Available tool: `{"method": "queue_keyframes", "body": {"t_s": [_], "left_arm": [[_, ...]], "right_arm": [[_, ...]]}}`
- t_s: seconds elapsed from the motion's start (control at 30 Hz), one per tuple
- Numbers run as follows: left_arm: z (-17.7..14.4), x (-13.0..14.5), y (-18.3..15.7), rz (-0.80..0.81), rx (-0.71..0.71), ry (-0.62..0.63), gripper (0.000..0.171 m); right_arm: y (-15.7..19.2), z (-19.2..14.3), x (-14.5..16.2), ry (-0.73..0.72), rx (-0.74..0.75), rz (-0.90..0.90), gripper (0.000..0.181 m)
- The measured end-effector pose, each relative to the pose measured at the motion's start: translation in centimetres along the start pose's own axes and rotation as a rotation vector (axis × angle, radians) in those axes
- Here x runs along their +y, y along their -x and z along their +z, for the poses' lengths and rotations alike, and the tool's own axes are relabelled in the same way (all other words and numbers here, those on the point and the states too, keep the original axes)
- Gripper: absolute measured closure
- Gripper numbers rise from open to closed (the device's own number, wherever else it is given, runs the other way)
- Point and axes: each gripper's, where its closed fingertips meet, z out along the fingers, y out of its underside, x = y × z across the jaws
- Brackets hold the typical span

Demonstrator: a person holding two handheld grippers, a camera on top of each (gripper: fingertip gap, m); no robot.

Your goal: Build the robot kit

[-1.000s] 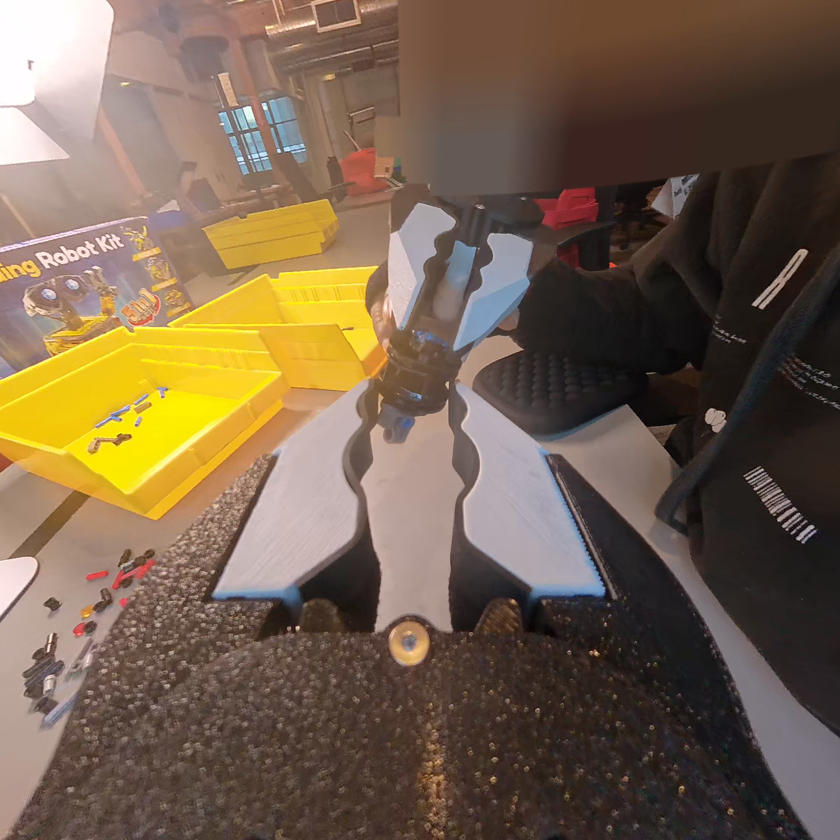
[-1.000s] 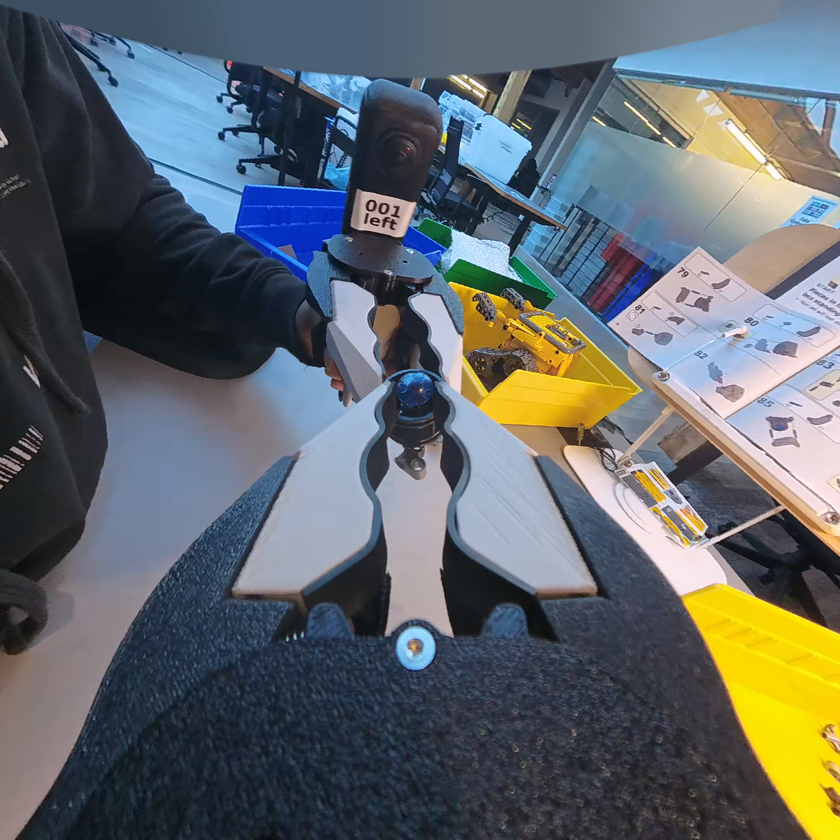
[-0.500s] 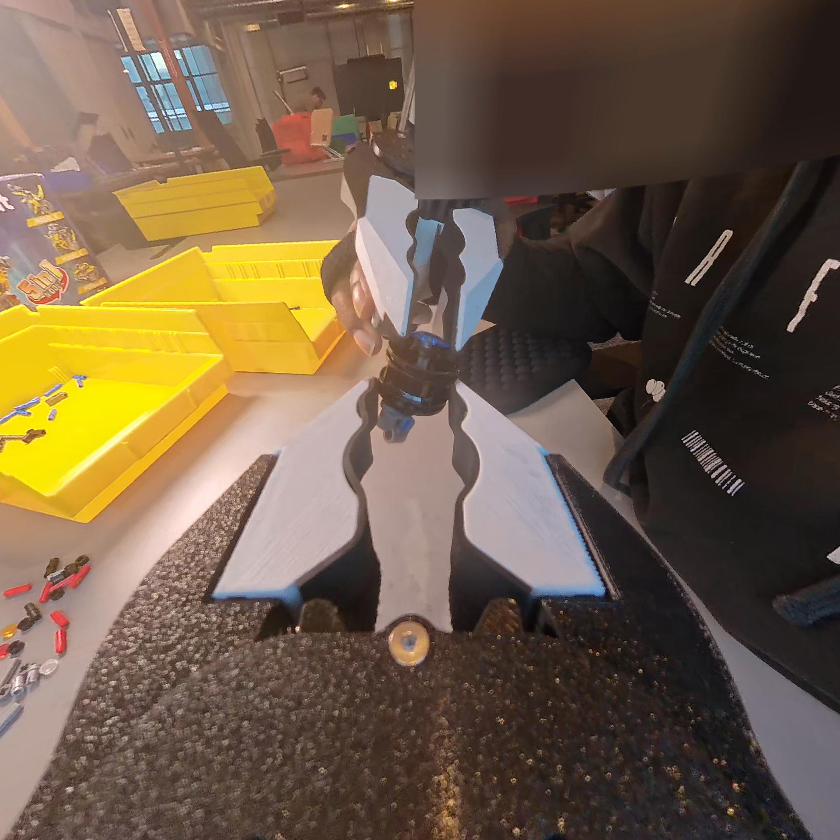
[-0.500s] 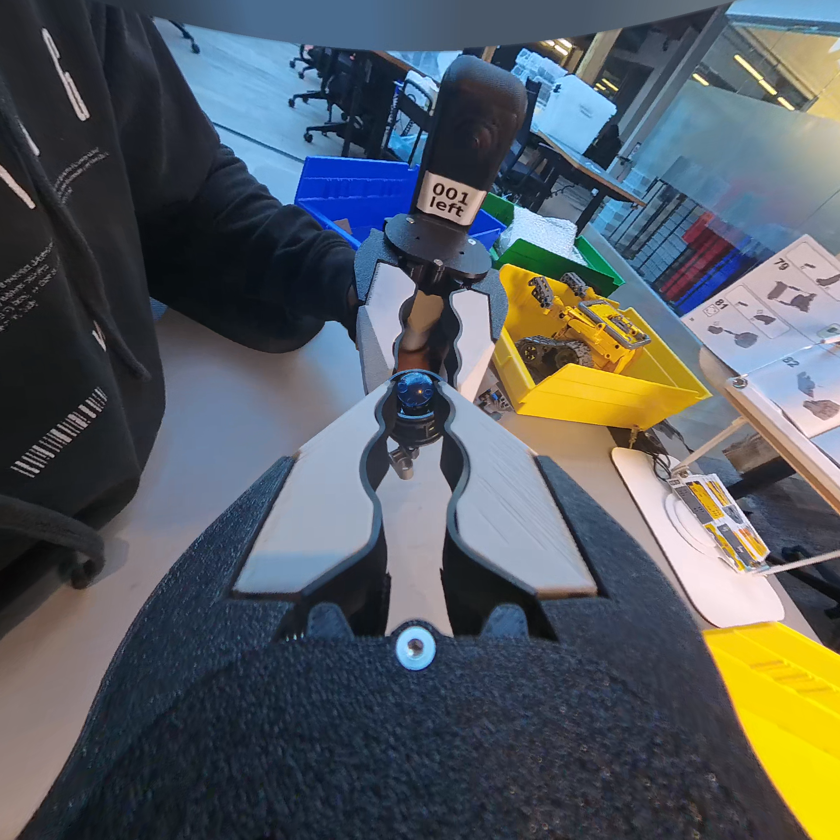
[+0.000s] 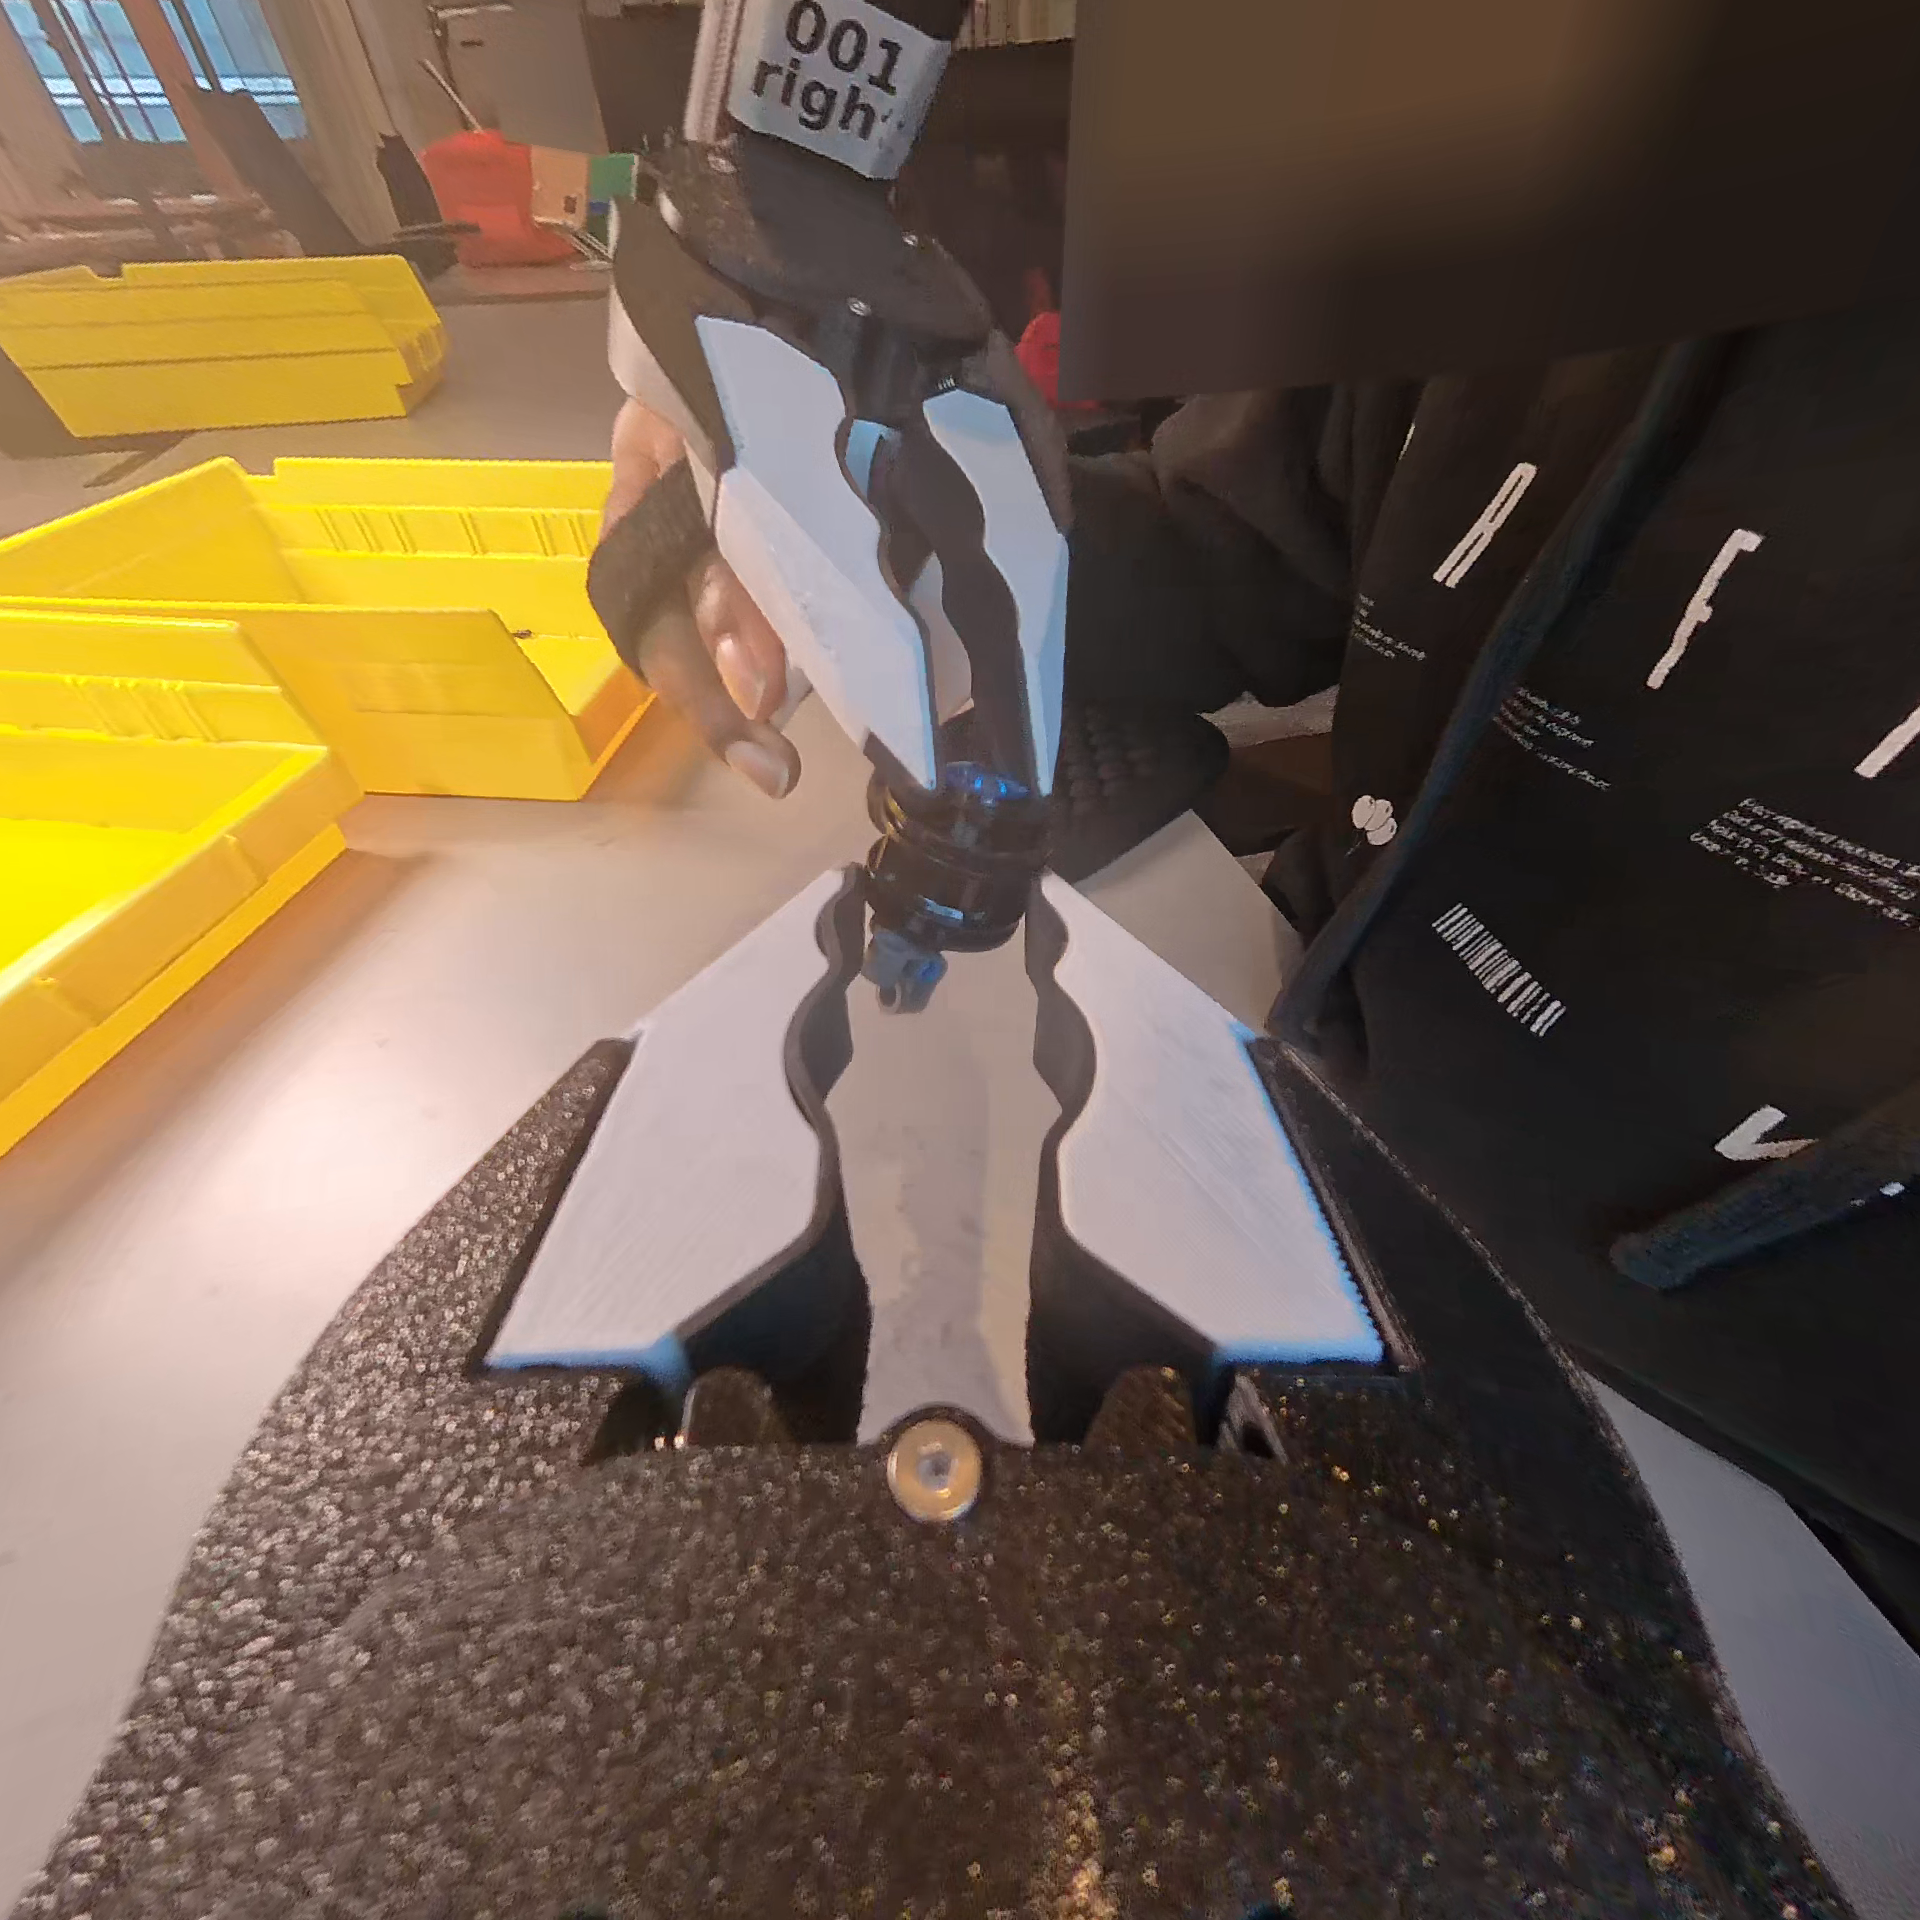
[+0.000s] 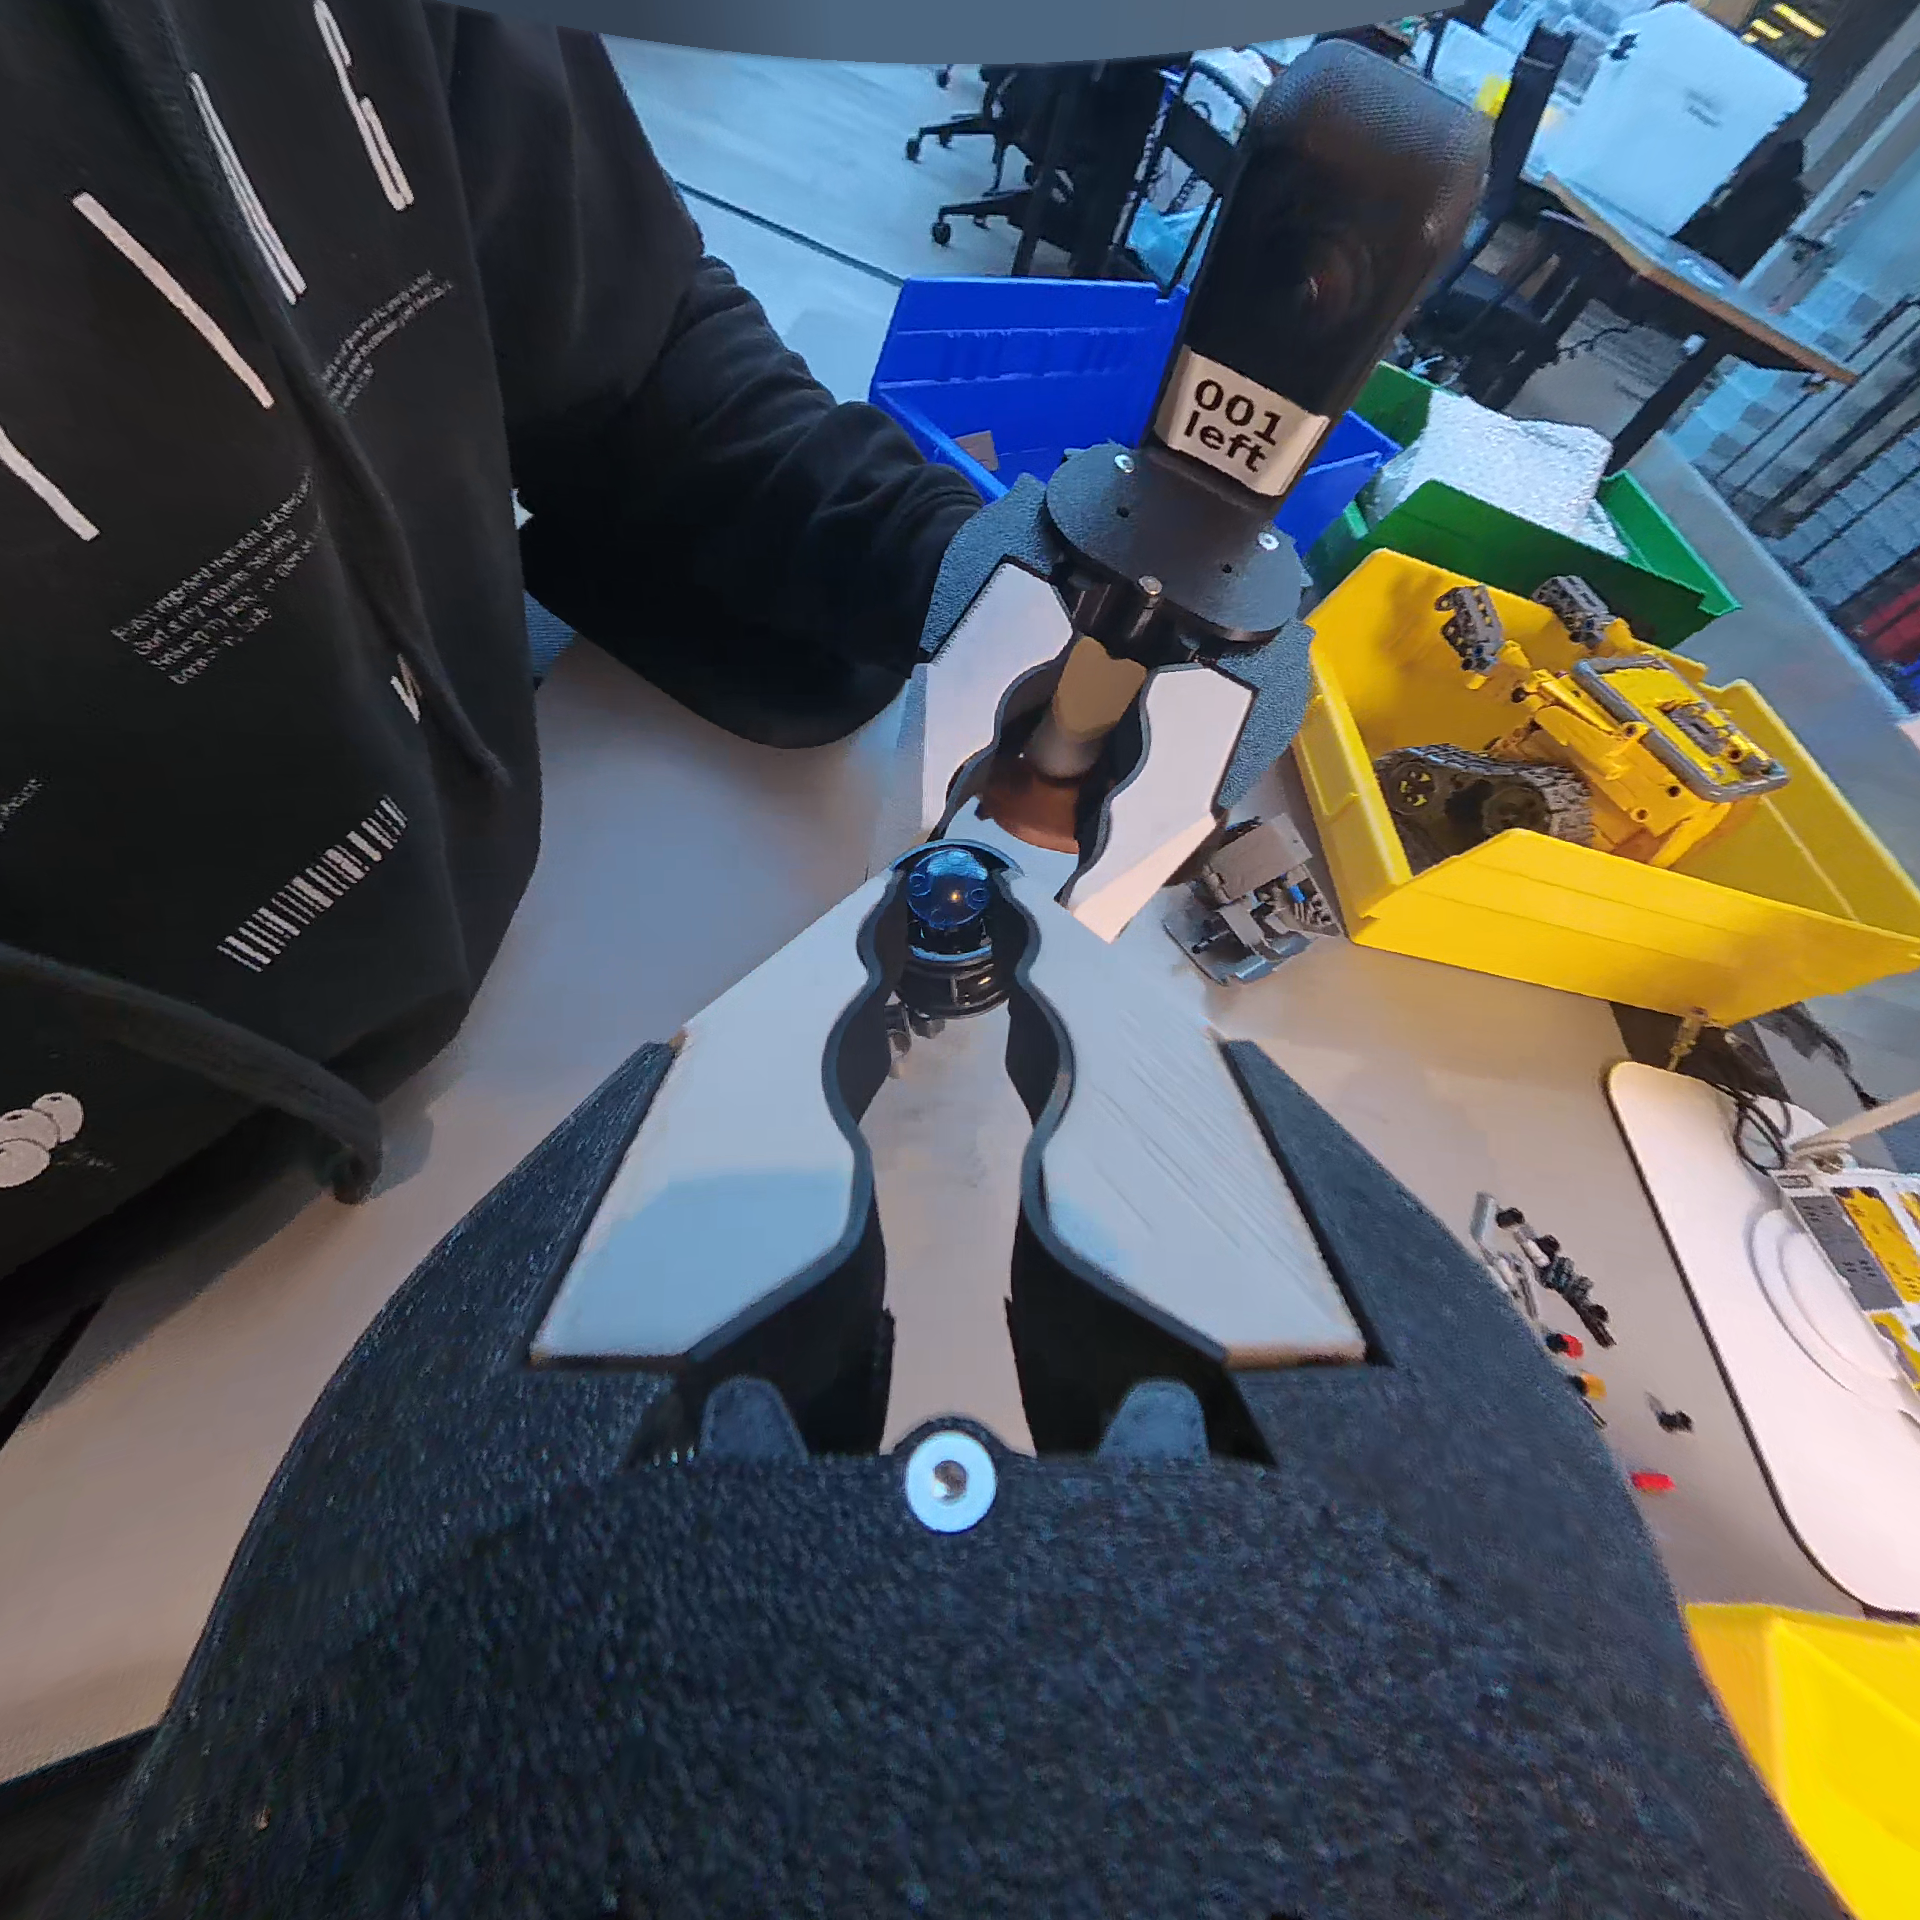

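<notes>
A small black round part with a blue dome [image 6: 945, 896] sits between the tips of my right gripper [image 6: 945, 883], which is shut on it. In the left wrist view the same black-and-blue stack [image 5: 951, 868] is held between the tips of my left gripper [image 5: 940, 883], with a blue pin [image 5: 906, 966] sticking out towards the camera. The right gripper [image 5: 982, 769] comes down steeply from above and pinches the stack's blue top. The left gripper [image 6: 1029, 857] faces the right one tip to tip; one of its tips is hidden. Both are above the grey table [image 5: 468, 987].
Yellow bins [image 5: 312, 623] stand to the left. A yellow bin [image 6: 1558, 914] holds a yellow tracked model [image 6: 1579, 727], with a grey sub-assembly [image 6: 1257, 904] beside it. Blue bin [image 6: 1018, 374] and green bin [image 6: 1507, 530] stand behind. Small loose parts [image 6: 1548, 1268] and a white base [image 6: 1766, 1299] are at right. The person's black hoodie [image 6: 260, 520] is close.
Both grippers kept their hold on the black-and-blue part. The left gripper swung right, away from the bins. The right gripper rose and now points down much more steeply.
</notes>
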Motion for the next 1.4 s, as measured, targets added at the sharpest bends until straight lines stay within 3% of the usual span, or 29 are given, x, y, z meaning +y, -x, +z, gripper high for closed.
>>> {"method": "queue_keyframes", "body": {"t_s": [0.7,1.1,1.4], "left_arm": [[-1.1,1.3,-2.6,-0.131,0.214,-0.007,0.143],[-1.6,1.5,-3.3,-0.196,0.285,-0.05,0.144],[-1.4,1.2,-4.3,-0.27,0.395,-0.104,0.145]], "right_arm": [[1.9,2.1,0.0,0.087,-0.281,-0.009,0.166],[2.5,2.7,0.0,0.092,-0.25,-0.083,0.166],[3.5,2.8,-0.6,0.063,-0.35,-0.103,0.166]]}}
